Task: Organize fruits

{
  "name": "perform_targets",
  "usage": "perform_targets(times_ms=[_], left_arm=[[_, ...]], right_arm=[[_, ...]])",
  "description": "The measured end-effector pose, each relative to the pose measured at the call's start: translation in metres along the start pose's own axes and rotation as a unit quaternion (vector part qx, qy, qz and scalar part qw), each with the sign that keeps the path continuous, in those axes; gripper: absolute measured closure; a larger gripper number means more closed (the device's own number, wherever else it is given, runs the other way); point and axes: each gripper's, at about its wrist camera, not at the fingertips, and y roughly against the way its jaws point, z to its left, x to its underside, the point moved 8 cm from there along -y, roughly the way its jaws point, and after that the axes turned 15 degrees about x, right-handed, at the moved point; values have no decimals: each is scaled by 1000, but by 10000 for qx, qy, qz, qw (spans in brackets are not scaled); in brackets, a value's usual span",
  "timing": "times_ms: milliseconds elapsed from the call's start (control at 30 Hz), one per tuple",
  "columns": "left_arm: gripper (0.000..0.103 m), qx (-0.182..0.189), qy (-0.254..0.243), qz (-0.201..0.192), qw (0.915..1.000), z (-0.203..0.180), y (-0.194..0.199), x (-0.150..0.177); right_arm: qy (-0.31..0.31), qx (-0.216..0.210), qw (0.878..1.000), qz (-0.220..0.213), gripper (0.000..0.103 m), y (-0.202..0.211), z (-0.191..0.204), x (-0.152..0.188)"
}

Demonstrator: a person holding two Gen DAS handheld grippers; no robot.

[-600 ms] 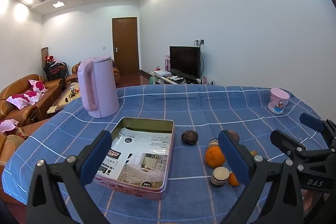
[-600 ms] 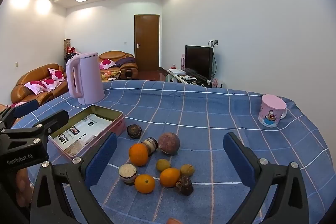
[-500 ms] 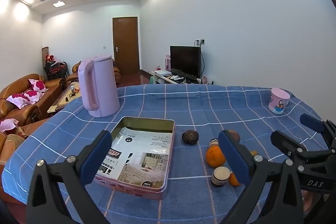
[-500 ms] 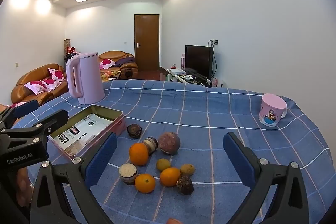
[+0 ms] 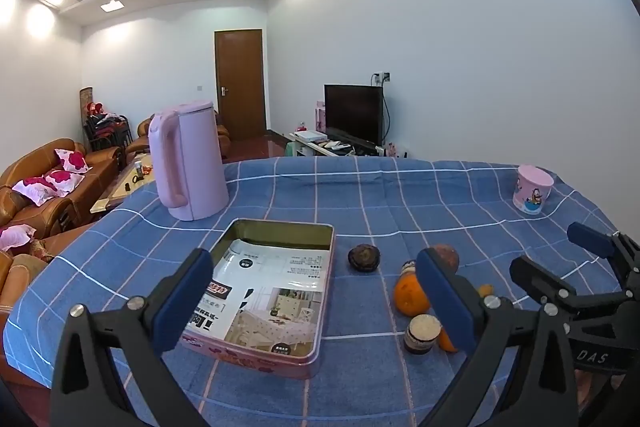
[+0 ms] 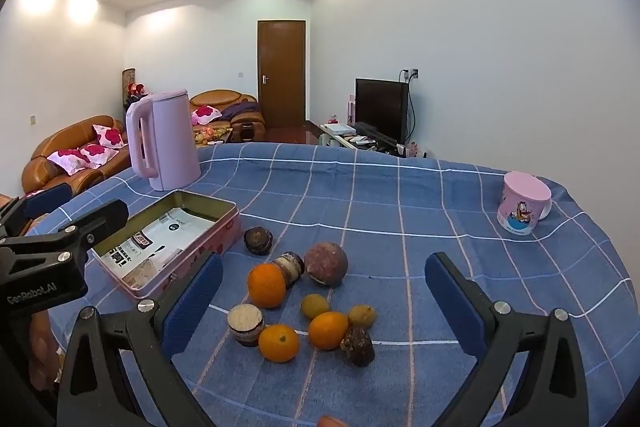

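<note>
Tablecloth (image 5: 400, 195) fruit pile (image 5: 412, 297) (partly behind left gripper (image 5: 316, 295))

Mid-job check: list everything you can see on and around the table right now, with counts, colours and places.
oranges: three, orange, in the fruit cluster
small yellowish fruits: two, beside the oranges
round brown fruit: one, back of cluster
dark fruits: two, one near the tin, one at the cluster's front
cut pieces: two, dark rind, pale face
tin: one, pink, printed sheet inside, no fruit
kettle: one, pink, behind tin
mug: one, pink, far right
tablecloth: blue check
sofas, television, door: background
left gripper: jaws open, empty
right gripper: jaws open, empty
</note>
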Motion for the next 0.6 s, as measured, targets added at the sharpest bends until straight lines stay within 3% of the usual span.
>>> perform_targets(times_ms=[600], left_arm=[[0,-38,-7,-12,10000,1,-1,1]], right_arm=[[11,-11,10000,33,1,-2,1,2]])
